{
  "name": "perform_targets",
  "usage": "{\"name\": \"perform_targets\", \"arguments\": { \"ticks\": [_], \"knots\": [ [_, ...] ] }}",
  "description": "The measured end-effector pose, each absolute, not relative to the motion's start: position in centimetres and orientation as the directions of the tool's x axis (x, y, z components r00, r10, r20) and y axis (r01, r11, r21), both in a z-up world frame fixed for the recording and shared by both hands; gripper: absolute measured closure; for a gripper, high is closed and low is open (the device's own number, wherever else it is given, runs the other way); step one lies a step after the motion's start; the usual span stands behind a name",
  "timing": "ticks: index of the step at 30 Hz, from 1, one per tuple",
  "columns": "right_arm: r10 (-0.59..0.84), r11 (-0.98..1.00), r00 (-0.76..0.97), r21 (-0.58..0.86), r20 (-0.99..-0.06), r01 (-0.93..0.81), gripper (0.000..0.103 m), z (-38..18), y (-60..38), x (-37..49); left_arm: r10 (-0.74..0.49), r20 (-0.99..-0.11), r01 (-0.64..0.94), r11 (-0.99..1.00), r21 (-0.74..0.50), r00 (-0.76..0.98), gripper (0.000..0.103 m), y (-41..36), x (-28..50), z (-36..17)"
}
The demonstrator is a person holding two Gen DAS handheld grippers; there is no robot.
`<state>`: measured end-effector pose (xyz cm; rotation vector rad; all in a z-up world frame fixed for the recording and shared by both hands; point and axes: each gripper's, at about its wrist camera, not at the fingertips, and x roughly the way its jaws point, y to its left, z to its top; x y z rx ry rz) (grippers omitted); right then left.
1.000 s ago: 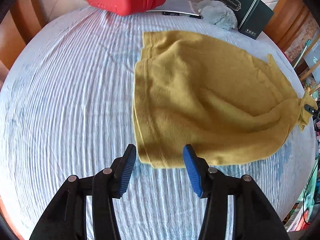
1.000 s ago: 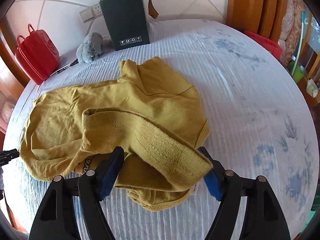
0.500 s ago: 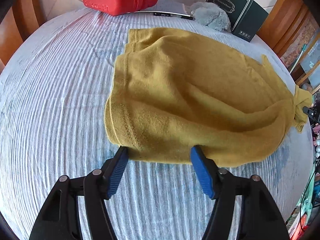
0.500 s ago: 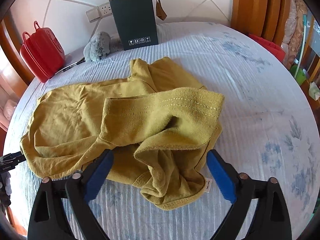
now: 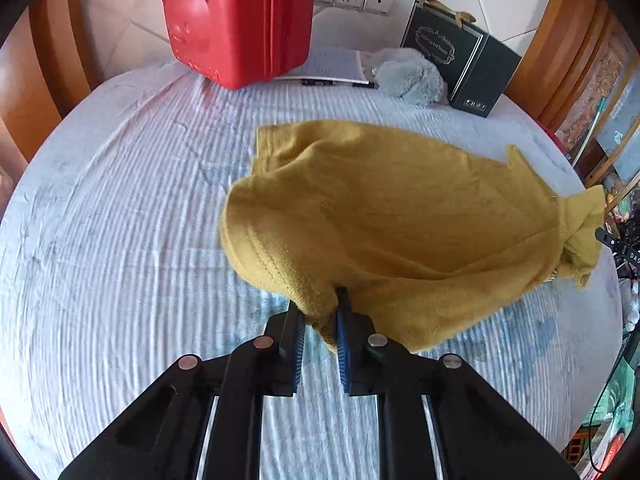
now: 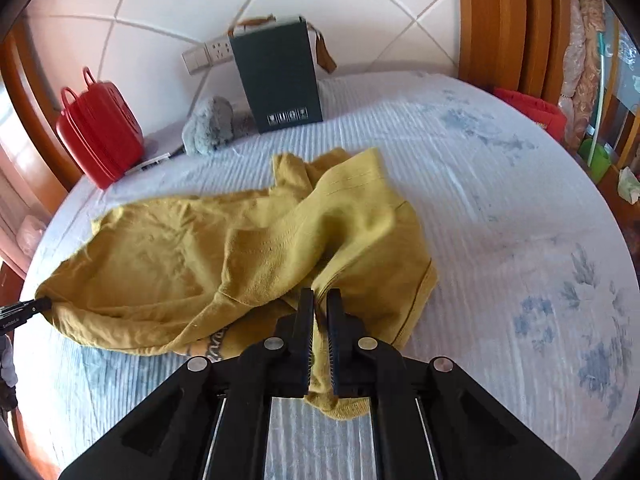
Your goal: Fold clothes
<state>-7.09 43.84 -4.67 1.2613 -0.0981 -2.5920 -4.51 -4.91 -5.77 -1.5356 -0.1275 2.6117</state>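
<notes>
A mustard-yellow knit garment [image 5: 400,208] lies crumpled on the table's pale blue-white ribbed cloth [image 5: 120,240]. My left gripper [image 5: 320,300] is shut on the garment's near hem and lifts that edge a little off the cloth. In the right wrist view the same garment [image 6: 248,248] spreads to the left, and my right gripper [image 6: 319,300] is shut on a bunched fold at its near end. Each gripper's tip shows at the far edge of the other's view, pinching the fabric.
A red case [image 5: 240,16] stands at the back of the table, with a grey plush [image 5: 412,74], a pen, and a dark green gift bag [image 5: 460,64] beside it. Wooden chair backs [image 6: 512,24] ring the table. A wall socket sits behind.
Both grippers were open around the garment's edges and have closed on the fabric. Both have lifted and drawn their edges up, bunching the garment.
</notes>
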Motion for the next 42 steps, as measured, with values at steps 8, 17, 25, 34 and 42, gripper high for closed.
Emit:
{"name": "perform_targets", "arguments": {
  "ticks": [8, 17, 25, 34, 42],
  "knots": [
    [-0.308, -0.951, -0.598, 0.243, -0.740, 0.189, 0.097, -1.0, 45.2, 1.7, 0.187, -0.877, -0.158, -0.979, -0.129, -0.442, 0.091, -9.5, 0.6, -3.3],
    [-0.347, -0.938, -0.567, 0.270, -0.747, 0.218, 0.079, -3.3, 41.9, -1.4, 0.156, -0.920, -0.143, -0.984, -0.110, -0.360, 0.091, -10.2, 0.8, -8.2],
    [-0.289, -0.934, -0.463, 0.141, -0.838, 0.328, 0.018, -6.1, 36.5, -11.8, 0.132, -0.932, -0.110, -0.989, -0.100, -0.338, 0.090, -10.2, 0.5, -9.3],
    [-0.299, -0.902, -0.354, 0.142, -0.886, 0.407, 0.096, -9.2, 33.2, -15.3, 0.111, -0.940, -0.095, -0.992, -0.085, -0.324, 0.090, -10.0, 0.0, -9.4],
    [-0.467, -0.823, -0.297, 0.287, -0.833, 0.490, 0.096, -4.4, 39.4, -0.1, 0.196, -0.925, -0.180, -0.973, -0.143, -0.326, 0.089, -11.9, 0.9, -6.8]
  ]
}}
